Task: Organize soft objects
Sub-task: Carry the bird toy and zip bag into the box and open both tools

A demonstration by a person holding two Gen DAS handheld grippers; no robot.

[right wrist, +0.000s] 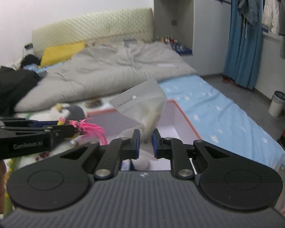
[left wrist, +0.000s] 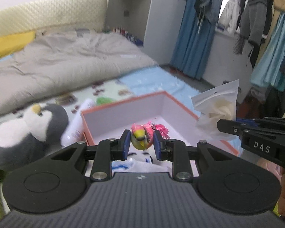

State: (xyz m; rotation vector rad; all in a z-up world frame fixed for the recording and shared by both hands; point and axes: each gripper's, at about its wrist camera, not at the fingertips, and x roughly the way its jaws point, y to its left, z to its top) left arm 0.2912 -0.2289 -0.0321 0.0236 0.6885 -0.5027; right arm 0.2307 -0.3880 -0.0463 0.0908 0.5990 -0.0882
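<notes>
Left tongs point(left wrist: 140, 144) clamped on toy bird point(left wrist: 141, 137), held above the open box point(left wrist: 123, 117) just ahead. Right tongs point(right wrist: 145, 142) clamped on plastic bag point(right wrist: 142, 104), also over the box. Step: depositing. Next move likely: lower both, then part the tongs inside the box.

One open box with orange outer walls and a white inside point(left wrist: 123, 112) sits on the bed. Around it, counted by kind: two black two-finger grippers, the left gripper point(left wrist: 140, 142) and the right gripper point(right wrist: 146, 142), above its near edge; one small toy bird with a yellow-green head and pink feathers point(left wrist: 142, 134) over the box; one frosted plastic zip bag point(right wrist: 142, 102) over the box; one grey-and-white plush penguin point(left wrist: 28, 129) left of the box; one white tube point(left wrist: 79, 121) between penguin and box.
</notes>
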